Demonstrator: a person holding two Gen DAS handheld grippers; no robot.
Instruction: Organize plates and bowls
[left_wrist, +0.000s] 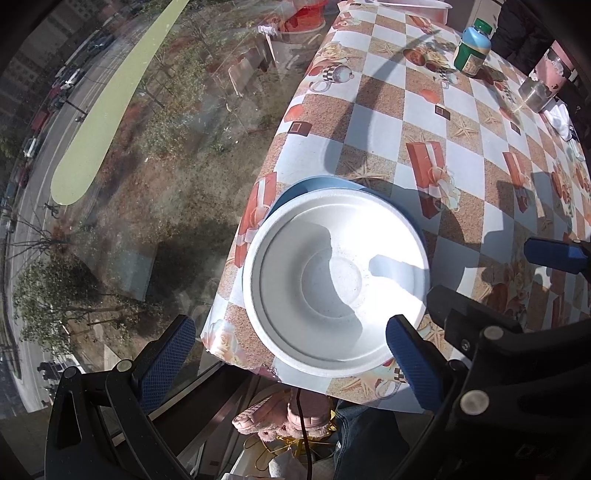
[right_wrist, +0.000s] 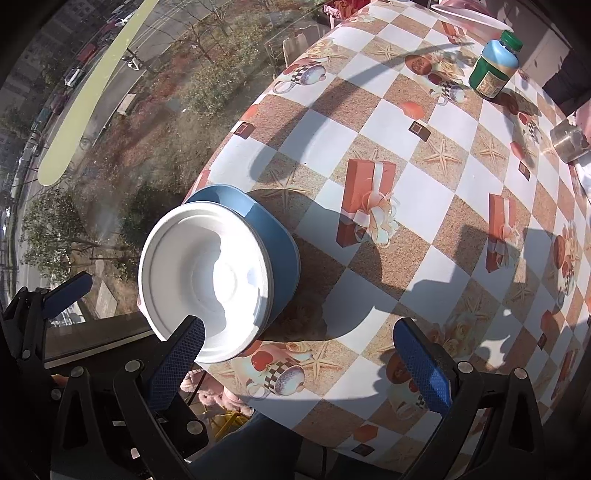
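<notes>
The blue container (right_wrist: 280, 240) is mostly hidden beneath the white bowl (right_wrist: 203, 273); the green bottle's label (right_wrist: 489, 83) is too small to read; the steel cup (right_wrist: 569, 142) is cut off at the frame's edge.

A white bowl (right_wrist: 205, 280) sits nested in a blue bowl (right_wrist: 273, 243), apparently at the table (right_wrist: 424, 192) edge.

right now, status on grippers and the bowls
Left gripper open, right gripper open, both empty. White bowl nested in blue bowl at table edge. Nothing obstructing.
</notes>
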